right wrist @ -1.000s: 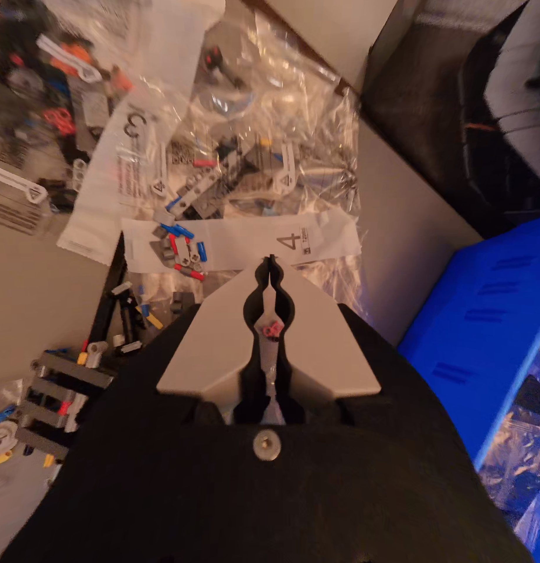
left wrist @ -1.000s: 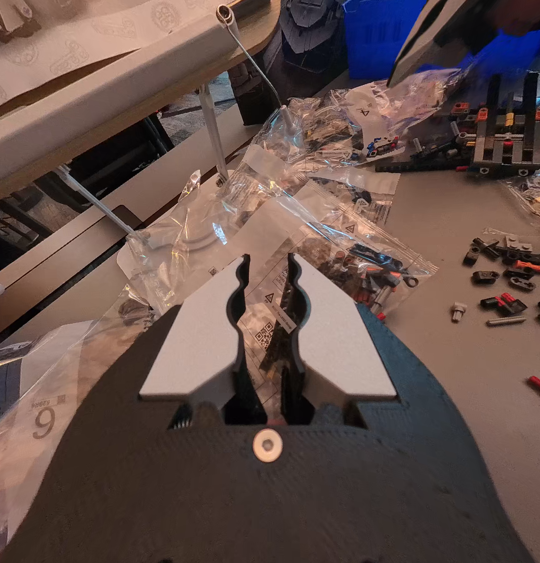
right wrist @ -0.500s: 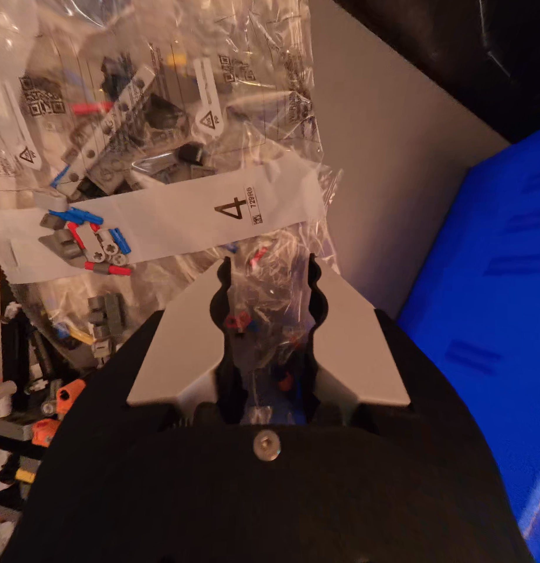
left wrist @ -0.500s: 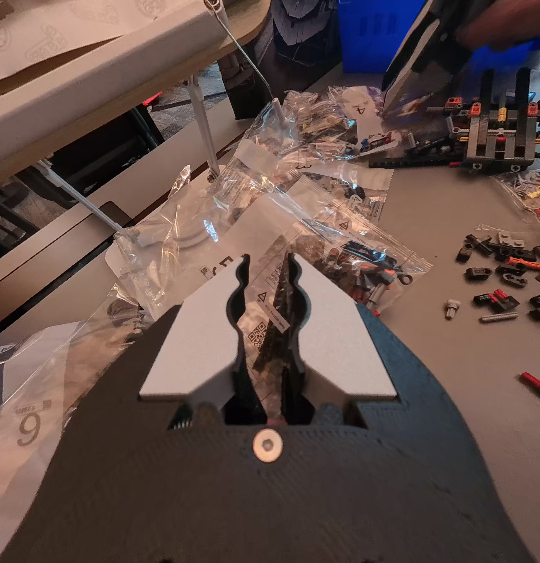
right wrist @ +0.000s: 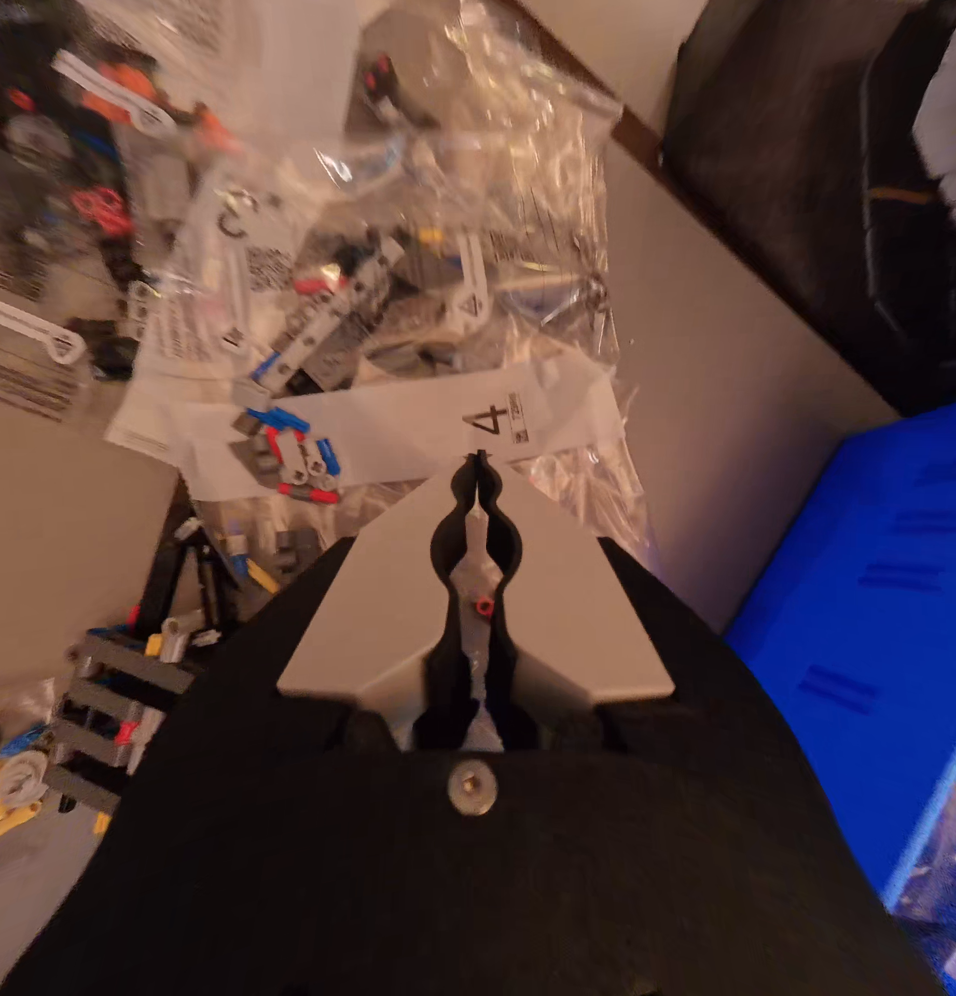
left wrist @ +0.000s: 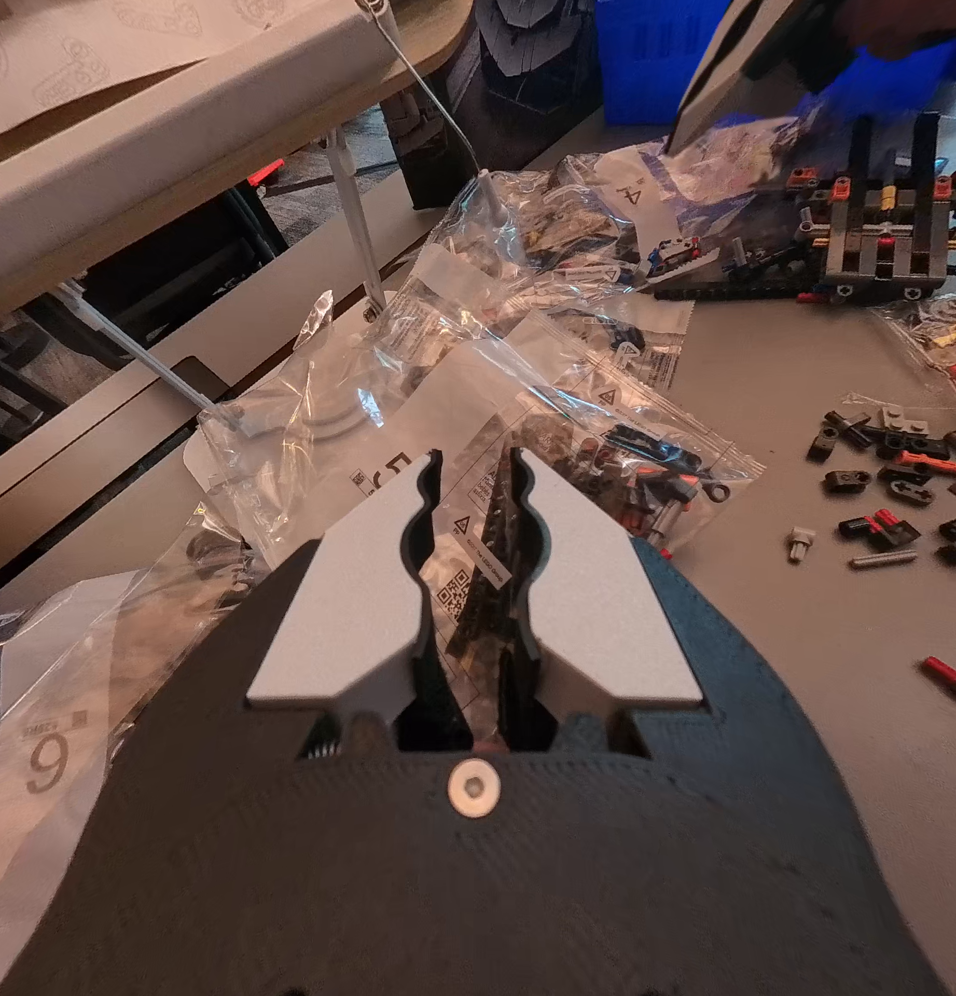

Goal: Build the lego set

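Right tongs (right wrist: 478,458): pressed together, pinching a clear parts bag (right wrist: 583,485) beside the half-built frame (right wrist: 109,717), likely to lift it clear. Left tongs (left wrist: 475,458): spread, hovering over another bag (left wrist: 599,447) on the counter (left wrist: 788,673), unused.

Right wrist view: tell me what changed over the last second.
The right gripper opened over the clear parts bag half a second ago and has shut on its plastic again. The left gripper stays open above another bag.
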Demonstrator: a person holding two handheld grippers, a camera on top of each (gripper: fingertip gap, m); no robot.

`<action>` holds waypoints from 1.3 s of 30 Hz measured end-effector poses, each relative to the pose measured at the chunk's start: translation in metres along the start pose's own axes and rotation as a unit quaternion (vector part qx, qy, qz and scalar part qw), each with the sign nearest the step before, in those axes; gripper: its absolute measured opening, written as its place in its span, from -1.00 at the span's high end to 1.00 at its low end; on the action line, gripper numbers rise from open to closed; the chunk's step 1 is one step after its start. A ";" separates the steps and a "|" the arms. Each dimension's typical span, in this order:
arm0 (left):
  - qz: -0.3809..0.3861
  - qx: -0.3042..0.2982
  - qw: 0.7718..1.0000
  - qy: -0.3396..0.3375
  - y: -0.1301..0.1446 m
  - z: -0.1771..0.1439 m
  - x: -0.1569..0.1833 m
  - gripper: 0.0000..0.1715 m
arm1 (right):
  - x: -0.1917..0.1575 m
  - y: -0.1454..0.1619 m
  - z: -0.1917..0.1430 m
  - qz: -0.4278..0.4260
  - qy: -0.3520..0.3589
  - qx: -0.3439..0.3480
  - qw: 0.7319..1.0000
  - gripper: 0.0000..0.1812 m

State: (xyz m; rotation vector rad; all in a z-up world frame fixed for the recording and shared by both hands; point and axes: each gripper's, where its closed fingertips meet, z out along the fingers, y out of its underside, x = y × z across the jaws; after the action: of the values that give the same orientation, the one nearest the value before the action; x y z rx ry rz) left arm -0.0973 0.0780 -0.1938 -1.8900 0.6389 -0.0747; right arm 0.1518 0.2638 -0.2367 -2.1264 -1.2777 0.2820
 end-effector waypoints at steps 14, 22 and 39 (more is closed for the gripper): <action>0.000 -0.003 1.000 0.003 0.001 0.001 0.001 0.72 | 0.034 0.040 0.014 0.103 0.056 -0.081 0.990 0.29; 0.000 -0.003 1.000 0.004 0.001 0.001 0.002 0.72 | 0.031 0.044 0.021 0.066 0.059 -0.091 0.992 0.70; 0.001 -0.005 1.000 0.004 0.002 0.002 0.001 0.72 | -0.010 0.018 0.004 -0.013 0.006 -0.065 0.998 1.00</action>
State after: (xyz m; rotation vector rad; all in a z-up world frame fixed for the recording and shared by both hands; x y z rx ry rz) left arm -0.0964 0.0780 -0.1968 -1.8996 0.6473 -0.0784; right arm 0.1574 0.2516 -0.2523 -2.2157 -1.3479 0.1785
